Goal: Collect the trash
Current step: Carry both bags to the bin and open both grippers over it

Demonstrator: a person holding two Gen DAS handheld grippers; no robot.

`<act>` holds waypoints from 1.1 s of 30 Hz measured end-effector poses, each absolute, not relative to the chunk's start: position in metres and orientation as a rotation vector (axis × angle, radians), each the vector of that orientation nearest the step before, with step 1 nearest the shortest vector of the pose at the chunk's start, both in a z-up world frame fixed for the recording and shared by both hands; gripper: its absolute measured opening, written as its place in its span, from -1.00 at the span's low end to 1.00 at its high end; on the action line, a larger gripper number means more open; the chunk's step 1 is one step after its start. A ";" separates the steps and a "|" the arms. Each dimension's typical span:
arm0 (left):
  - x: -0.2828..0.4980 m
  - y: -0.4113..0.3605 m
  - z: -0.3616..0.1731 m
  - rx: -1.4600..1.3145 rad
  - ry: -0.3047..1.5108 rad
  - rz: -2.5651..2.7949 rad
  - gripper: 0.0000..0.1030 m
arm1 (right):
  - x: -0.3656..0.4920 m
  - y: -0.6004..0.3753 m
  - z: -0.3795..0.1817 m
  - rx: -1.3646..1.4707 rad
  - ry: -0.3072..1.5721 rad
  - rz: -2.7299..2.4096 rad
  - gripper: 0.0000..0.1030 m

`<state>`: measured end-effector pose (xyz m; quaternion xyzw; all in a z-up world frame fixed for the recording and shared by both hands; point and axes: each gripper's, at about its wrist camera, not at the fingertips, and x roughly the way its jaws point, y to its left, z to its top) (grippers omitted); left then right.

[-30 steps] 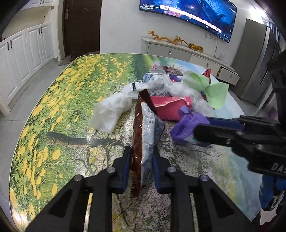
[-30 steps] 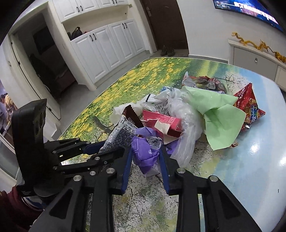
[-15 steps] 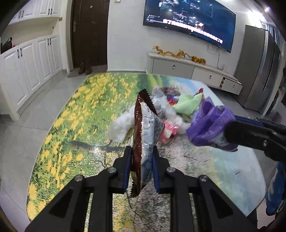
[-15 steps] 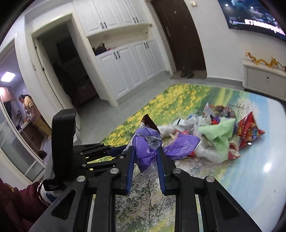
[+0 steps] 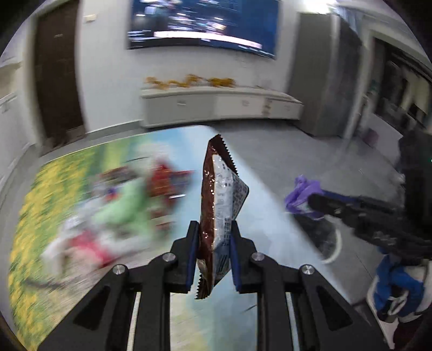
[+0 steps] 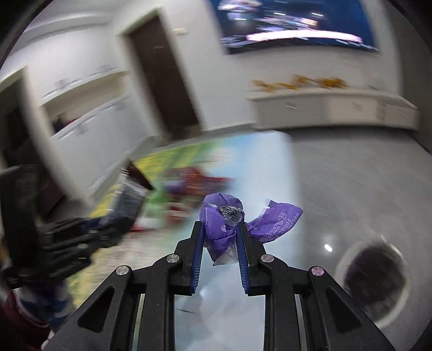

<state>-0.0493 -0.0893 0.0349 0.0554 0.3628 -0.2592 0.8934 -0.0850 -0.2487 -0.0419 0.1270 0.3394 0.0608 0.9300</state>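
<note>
Left wrist view: both grippers lifted off the table pile, swinging toward round bin [image 6: 375, 286]; left gripper [image 5: 213, 251] clamps brown-and-silver foil snack wrapper [image 5: 220, 208], right gripper [image 6: 220, 245] clamps crumpled purple plastic wrapper [image 6: 224, 226]. 2 pieces ready to drop.

grippers: 2, left gripper [image 5: 212, 237] and right gripper [image 6: 219, 237] | brown snack packet [image 5: 220, 205]: 1 | purple wrapper [image 6: 224, 226]: 1 | table [image 5: 270, 221]: 1 | trash pile [image 5: 116, 210]: 1, too blurred to count pieces | round bin [image 6: 375, 283]: 1 | wall screen [image 5: 202, 24]: 1
</note>
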 end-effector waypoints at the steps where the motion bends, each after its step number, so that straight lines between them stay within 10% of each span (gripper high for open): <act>1: -0.046 -0.114 0.032 0.134 0.765 -0.582 -0.61 | -0.086 -0.267 -0.050 0.281 0.707 0.086 -0.54; 22: -0.003 -0.398 -0.065 0.362 1.073 -0.900 -0.56 | -0.081 -0.487 -0.199 0.606 0.934 -0.248 -0.37; 33: -0.001 -0.430 -0.066 0.340 1.063 -0.933 -0.13 | -0.096 -0.499 -0.204 0.617 0.942 -0.310 -0.02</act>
